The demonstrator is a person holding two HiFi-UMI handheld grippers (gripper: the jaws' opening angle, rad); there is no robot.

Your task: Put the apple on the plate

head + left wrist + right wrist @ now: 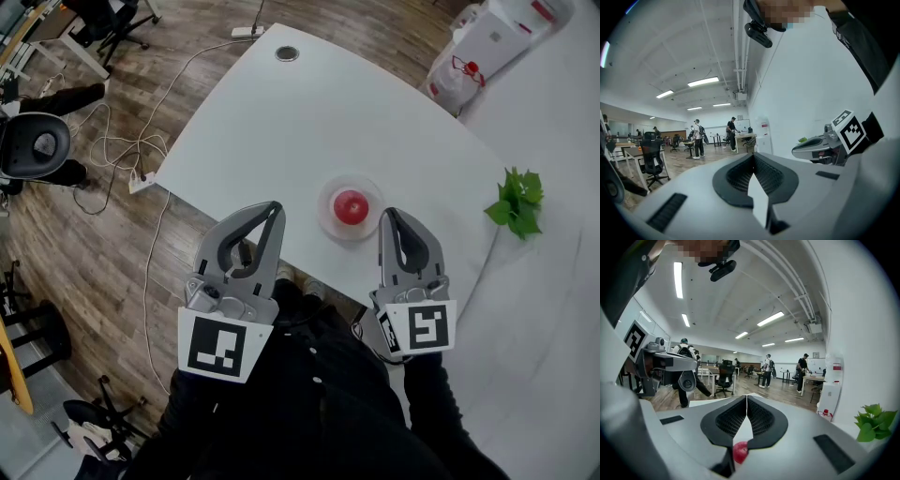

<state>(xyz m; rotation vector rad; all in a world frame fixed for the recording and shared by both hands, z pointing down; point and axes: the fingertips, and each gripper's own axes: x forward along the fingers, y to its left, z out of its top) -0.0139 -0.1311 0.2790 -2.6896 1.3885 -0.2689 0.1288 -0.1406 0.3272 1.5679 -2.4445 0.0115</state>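
Apple (pixel 352 207) rests on the plate (pixel 326 218), mid-frame. Left gripper (pixel 275 208) and right gripper (pixel 389 216) clench nothing; the right could bump the plate.

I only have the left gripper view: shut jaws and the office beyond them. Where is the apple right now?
Observer: In the head view, the apple sits on the plate, near the close edge of the white table.
Operator: Is the right gripper holding anything?
Observer: No. The right gripper is shut with nothing between its pads. Its own view shows the apple below it, not touching it.
Operator: Anything else near the plate?
Observer: Only a small green plant, off to the plate's right and well apart from it.
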